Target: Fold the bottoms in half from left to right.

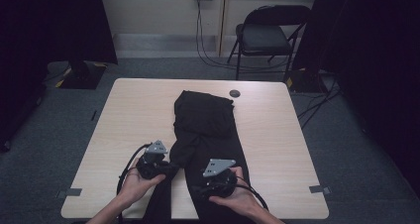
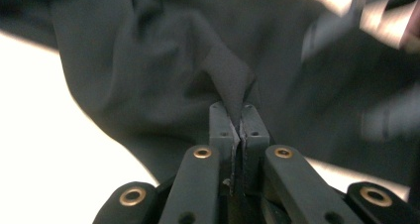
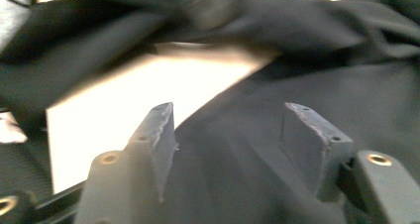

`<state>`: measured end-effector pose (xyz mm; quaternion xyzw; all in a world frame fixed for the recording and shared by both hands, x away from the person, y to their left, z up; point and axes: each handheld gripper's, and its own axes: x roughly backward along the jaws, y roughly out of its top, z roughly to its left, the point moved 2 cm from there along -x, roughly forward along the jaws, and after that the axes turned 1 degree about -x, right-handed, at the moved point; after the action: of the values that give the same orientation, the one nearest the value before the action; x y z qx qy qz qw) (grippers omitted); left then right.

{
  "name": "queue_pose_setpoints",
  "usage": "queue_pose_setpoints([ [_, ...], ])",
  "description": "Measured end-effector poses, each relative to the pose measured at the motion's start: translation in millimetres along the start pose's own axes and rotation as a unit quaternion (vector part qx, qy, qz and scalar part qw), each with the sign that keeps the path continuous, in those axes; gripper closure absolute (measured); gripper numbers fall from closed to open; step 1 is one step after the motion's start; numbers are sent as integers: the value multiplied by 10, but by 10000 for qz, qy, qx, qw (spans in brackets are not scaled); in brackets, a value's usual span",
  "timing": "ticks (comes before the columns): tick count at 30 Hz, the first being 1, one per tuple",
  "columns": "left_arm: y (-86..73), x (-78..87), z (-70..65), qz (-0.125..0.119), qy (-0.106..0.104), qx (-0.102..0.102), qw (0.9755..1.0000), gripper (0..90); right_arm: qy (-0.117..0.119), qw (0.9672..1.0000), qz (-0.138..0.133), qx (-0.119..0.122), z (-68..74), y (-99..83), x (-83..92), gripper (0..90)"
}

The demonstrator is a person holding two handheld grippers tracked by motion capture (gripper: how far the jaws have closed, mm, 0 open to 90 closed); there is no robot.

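Dim room w/ grey carpet, dark curtains at both sides of the high view, a black folding chair [image 1: 266, 34] at upper centre-right by the pale wall. Centre frame: light wood tabletop [image 1: 277, 135], square-ish, rounded corners, a small dark round disc [image 1: 235, 93] near its far edge.

The task's thing, a black soft-fabric garment [image 1: 205, 120], lies as a long strip from the tabletop's upper middle down to the near edge at lower centre; top part looks folded over, lower part splits into two runs w/ bare wood between them.

Left claw [image 2: 239, 120]: jaws closed tight on a pinched peak of the black cloth, fabric rising in a small tent between the pads. In the high view it sits at lower left-centre [image 1: 166, 168], at the garment's left run.

Right claw [image 3: 228, 135]: jaws standing well apart, nothing gripped; black cloth lies under and beyond them, pads not pressing on it. In the high view it's at lower centre [image 1: 210, 184], over the right run.

Step, as I read it: folding/arranging the garment, left side already pinched, right side not yet taken. Next move prob. calls for the right claw to drop onto the cloth edge and close, then both lift together so the fabric doesn't drag unevenly.

Room: bare wood wide at left and right of the garment, plenty for a sideways fold. Near edge is close to both hands; cloth seems to hang at or over it, can't tell how far.
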<state>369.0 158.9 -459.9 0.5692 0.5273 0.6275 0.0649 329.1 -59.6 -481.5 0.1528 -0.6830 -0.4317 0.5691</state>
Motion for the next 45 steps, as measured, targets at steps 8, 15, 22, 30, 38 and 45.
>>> queue_pose_setpoints([
  [8, 477, -56, -79, -699, -284, 249, 9968, 876, 813, 9966, -58, -123, 229, 73, -191, 263],
  [15, 759, -129, -40, -1038, -308, 587, 9924, 873, 1025, 9934, -378, -342, 171, 119, -96, 806],
  [22, 761, -213, 37, -906, -2, 457, 9948, 582, 625, 9937, -746, -548, -65, 117, 341, 899],
  [30, 586, -138, 129, -855, 258, 262, 9957, 444, 71, 9911, -1021, -854, -269, -165, 1060, 899],
  [38, 69, -410, 25, 287, 81, -266, 9992, 739, -368, 9901, 74, -1351, -344, -678, 914, 540],
  [45, 5, -691, -58, 437, 450, -412, 9972, 639, -701, 9886, -321, -1295, -643, -429, 756, 483],
])
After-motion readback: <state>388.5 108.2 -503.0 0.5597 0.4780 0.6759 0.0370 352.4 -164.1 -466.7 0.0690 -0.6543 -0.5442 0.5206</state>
